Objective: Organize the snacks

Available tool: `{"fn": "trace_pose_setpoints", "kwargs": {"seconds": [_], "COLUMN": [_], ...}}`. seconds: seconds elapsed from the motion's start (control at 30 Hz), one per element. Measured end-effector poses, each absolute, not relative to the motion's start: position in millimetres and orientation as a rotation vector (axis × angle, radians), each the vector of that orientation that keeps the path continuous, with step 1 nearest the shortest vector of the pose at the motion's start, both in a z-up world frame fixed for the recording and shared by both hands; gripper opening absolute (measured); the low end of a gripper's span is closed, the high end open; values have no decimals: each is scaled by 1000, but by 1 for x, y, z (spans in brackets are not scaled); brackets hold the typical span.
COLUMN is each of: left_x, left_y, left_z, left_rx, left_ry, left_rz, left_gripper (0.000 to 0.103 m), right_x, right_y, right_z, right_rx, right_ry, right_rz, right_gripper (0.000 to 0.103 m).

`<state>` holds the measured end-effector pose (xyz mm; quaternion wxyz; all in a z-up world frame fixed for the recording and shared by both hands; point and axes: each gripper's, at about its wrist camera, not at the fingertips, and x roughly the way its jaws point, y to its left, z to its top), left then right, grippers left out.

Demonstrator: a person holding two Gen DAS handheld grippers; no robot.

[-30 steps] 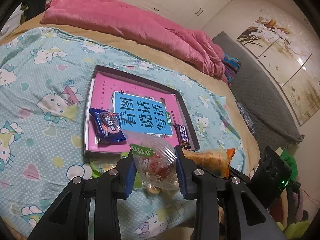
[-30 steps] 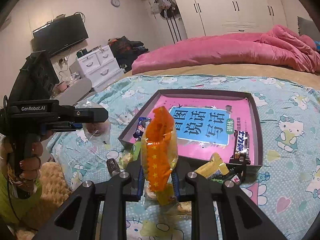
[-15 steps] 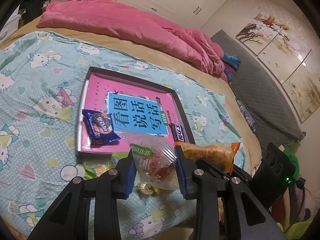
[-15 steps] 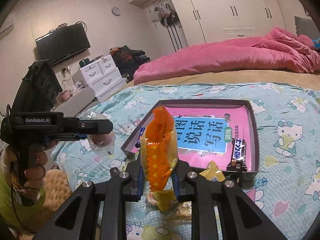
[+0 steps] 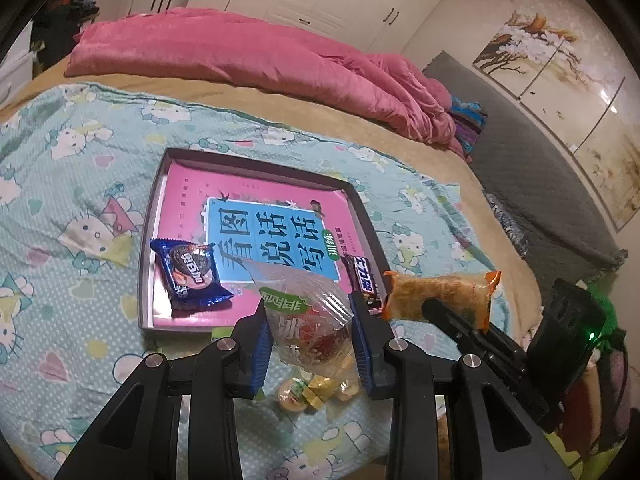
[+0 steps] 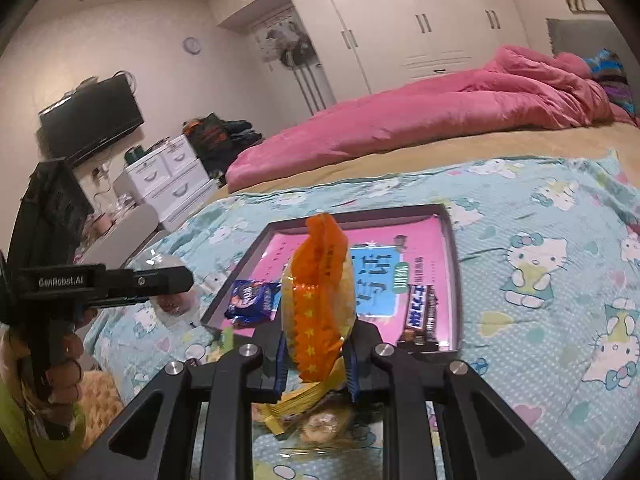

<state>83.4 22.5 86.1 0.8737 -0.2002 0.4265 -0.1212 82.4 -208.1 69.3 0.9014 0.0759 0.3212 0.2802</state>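
Soft cartoon-cat bedsheet [image 5: 60, 208] carries one shallow dark rectangular tray [image 5: 154, 200]; inside lie two glossy wrappers. Just before the tray, the left gripper [image 5: 310, 334] has its fingers clamped on a crinkly clear plastic snack bag [image 5: 308, 316], the right gripper [image 6: 316, 354] on a puffy orange foil packet [image 6: 320, 300].

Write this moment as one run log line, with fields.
left gripper: shut on clear snack bag | right gripper: shut on orange snack bag | tray: cookie pack, chocolate bar inside
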Motion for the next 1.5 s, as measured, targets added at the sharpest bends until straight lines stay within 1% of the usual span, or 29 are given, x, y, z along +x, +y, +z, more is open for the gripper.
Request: {"fn": "trace_pose_setpoints", "kwargs": {"seconds": [0.53, 1.2, 1.5], "left_x": [100, 120, 130], "left_y": [19, 65, 61], "left_z": [78, 72, 57], "left_rx": [-392, -462, -455], "left_ry": [898, 878, 912], "left_rz": [-213, -104, -100], "left_gripper": [36, 36, 36], "right_x": [100, 130, 139], "right_y": [-235, -232, -237], "right_z": [67, 54, 48], "right_rx": [201, 252, 286], "right_ry": [656, 686, 704], "right_rz": [502, 514, 504], "right_gripper": [23, 23, 23]}}
